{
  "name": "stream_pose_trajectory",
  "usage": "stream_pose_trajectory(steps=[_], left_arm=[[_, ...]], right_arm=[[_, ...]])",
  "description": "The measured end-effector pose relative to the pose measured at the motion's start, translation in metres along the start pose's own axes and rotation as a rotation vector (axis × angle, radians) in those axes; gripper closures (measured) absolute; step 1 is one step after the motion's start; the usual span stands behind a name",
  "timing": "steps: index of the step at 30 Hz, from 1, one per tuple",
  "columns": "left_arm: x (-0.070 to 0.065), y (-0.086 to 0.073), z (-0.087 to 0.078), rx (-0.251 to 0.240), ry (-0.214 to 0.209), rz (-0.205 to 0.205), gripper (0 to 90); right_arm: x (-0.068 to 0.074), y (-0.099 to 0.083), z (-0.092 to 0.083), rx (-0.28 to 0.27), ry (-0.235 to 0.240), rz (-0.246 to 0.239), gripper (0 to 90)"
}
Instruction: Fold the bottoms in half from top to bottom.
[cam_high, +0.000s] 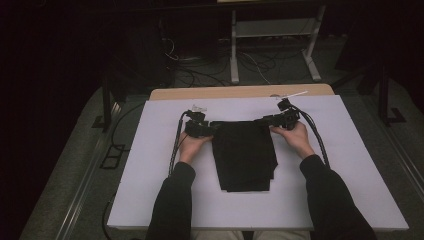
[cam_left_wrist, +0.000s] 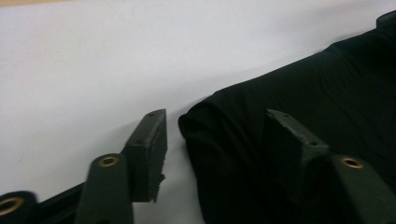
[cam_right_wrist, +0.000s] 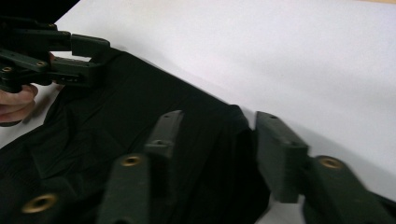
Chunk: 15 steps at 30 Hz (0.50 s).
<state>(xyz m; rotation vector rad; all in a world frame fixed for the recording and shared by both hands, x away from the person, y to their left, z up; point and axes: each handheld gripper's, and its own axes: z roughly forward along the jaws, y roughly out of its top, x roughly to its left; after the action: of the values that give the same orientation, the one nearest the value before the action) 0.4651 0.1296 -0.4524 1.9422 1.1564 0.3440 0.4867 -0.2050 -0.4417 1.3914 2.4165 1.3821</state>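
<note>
- The folded black garment (cam_high: 244, 154) lies flat at the centre of the white counter (cam_high: 350, 165), its far edge at 12 o'clock.
- The left hand-held gripper (cam_high: 209, 128) straddles the far-left corner, at about 10 o'clock, jaws parted, pads off the cloth.
- The right hand-held gripper (cam_high: 265, 120) straddles the far-right corner, at about 2 o'clock, likewise parted, holding nothing.
- Both at the corners suggests the fold was set down square.
- No brand or writing is readable.

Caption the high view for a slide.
Two handheld grippers, left and right, open at the far corners of a folded black cloth.
</note>
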Motion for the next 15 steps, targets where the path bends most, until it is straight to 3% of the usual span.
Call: stream_pose_trajectory(steps=[5, 6, 11, 13, 15], left_arm=[[0.001, -0.006, -0.012, -0.018, -0.039, 0.016, 31.6], [0.001, -0.007, -0.015, -0.023, -0.041, 0.019, 28.8], [0.004, -0.011, -0.023, -0.041, -0.092, -0.018, 15.8], [0.004, -0.012, -0.024, -0.021, -0.126, -0.03, 10.6], [0.003, -0.013, -0.025, 0.002, -0.122, -0.019, 2.1]], right_arm=[[0.005, -0.006, -0.007, -0.03, 0.013, -0.004, 35.1], [0.006, -0.007, -0.009, -0.028, 0.008, -0.011, 28.8], [0.009, -0.01, -0.017, -0.031, -0.012, -0.016, 12.9], [0.011, -0.013, -0.02, -0.035, -0.017, -0.018, 10.1], [0.012, -0.015, -0.022, -0.03, -0.021, -0.013, 4.7]])
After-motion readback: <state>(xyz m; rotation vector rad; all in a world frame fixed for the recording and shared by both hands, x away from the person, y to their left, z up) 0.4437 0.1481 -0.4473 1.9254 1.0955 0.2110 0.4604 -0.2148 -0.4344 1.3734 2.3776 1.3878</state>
